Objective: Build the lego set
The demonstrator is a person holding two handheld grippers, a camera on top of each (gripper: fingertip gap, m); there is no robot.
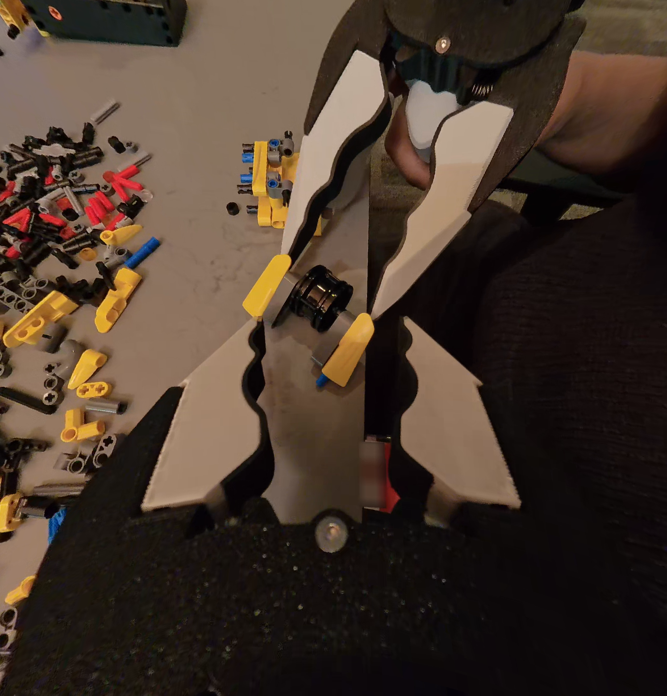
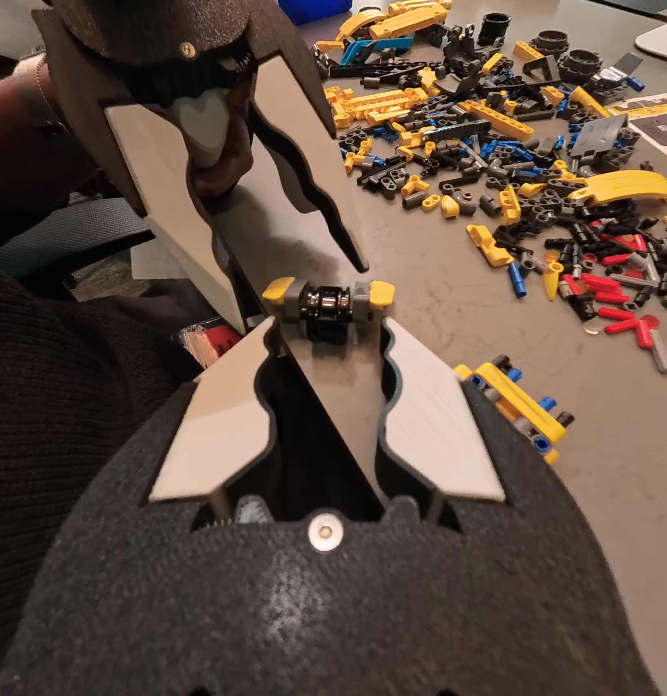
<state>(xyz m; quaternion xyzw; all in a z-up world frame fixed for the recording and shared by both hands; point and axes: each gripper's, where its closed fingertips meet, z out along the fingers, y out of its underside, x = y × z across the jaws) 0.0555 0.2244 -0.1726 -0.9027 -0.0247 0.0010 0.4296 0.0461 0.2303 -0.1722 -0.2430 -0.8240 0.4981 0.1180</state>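
Grey tabletop [image 1: 211, 94] strewn with bricks [image 1: 60, 196] — left claw [image 1: 331, 322] wide, right claw [image 2: 328, 318] brackets wheel assembly [image 2: 326, 301], grip unclear.

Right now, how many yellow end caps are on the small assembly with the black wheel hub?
2: one yellow cap at its far-left end, the other at its near-right end, flanking the black wheel hub.

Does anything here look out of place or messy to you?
Nothing looks damaged. The small black wheel assembly lies right by the edge of the table, where it could perhaps slip off, and a blue pin pokes out of its near end. Loose building pieces are scattered in untidy heaps.
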